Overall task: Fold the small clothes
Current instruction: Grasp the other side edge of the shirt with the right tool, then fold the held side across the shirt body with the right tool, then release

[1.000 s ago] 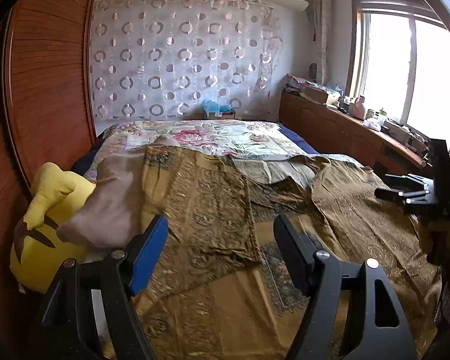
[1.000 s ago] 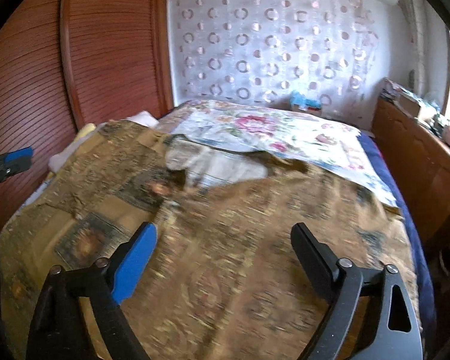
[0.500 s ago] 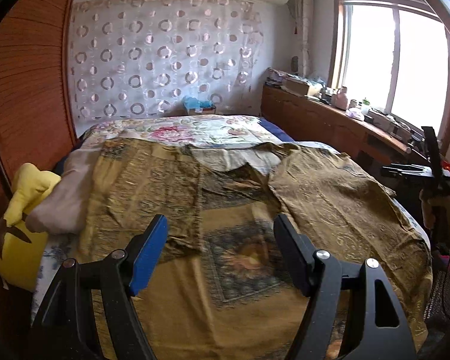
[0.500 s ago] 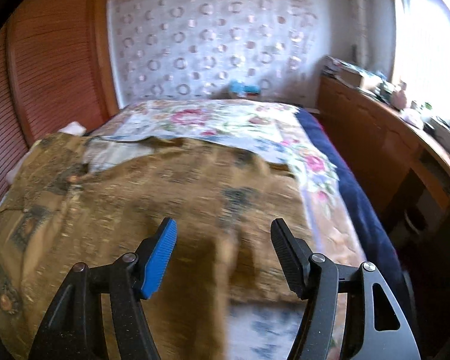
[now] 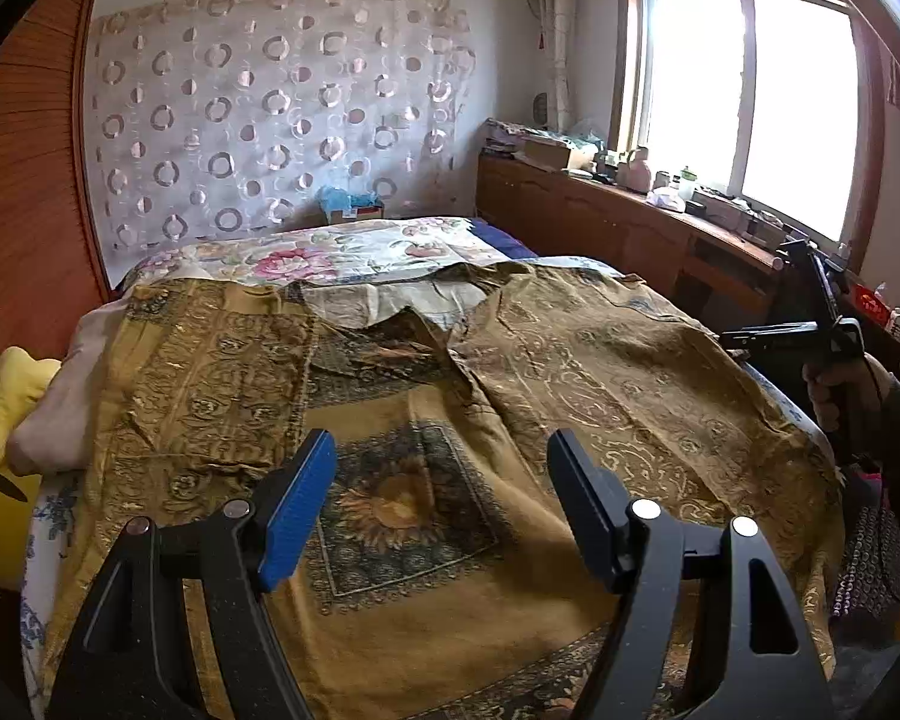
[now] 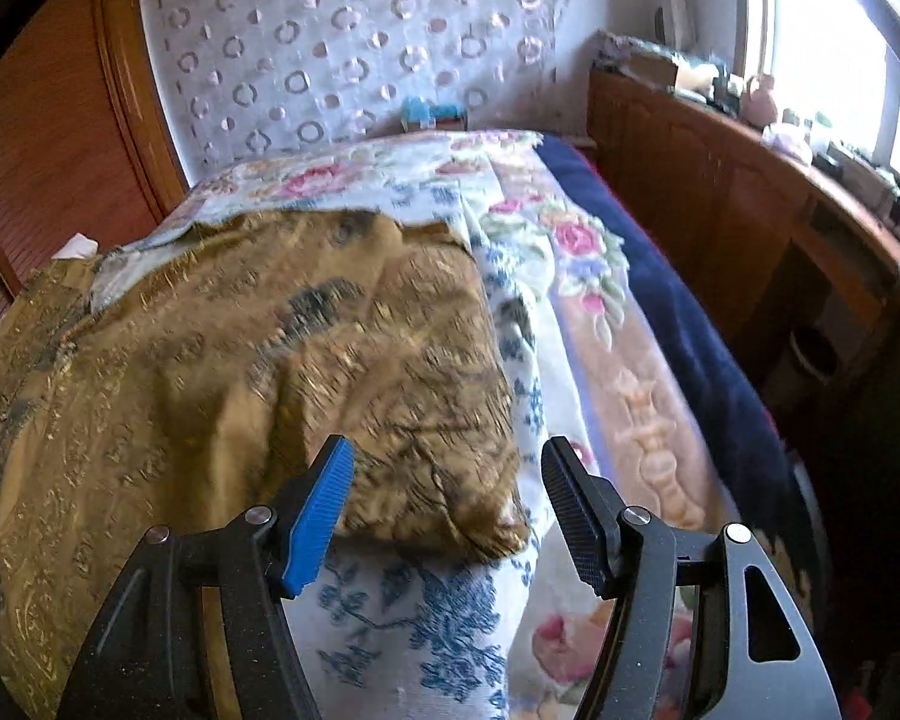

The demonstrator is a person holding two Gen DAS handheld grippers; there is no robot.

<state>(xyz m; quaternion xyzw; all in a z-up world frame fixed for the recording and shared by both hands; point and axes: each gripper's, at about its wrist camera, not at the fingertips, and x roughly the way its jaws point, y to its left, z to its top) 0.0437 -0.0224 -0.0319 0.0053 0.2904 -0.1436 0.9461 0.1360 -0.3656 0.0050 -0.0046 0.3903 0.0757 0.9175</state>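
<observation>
Gold patterned garment (image 6: 330, 360) blurred, its far edges cut off

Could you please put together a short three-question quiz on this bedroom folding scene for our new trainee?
1. True or false: the left gripper holds a fold of the golden-brown patterned garment.
2. Which flower shows in the dark square panel between the left gripper's fingers: a) rose, b) sunflower, c) tulip?
3. What lies between the open fingers of the right gripper?

Key:
1. False; it is open, with nothing gripped.
2. b.
3. The garment's right-hand corner, on the white bedcover with blue flowers; the pads do not press it.
</observation>
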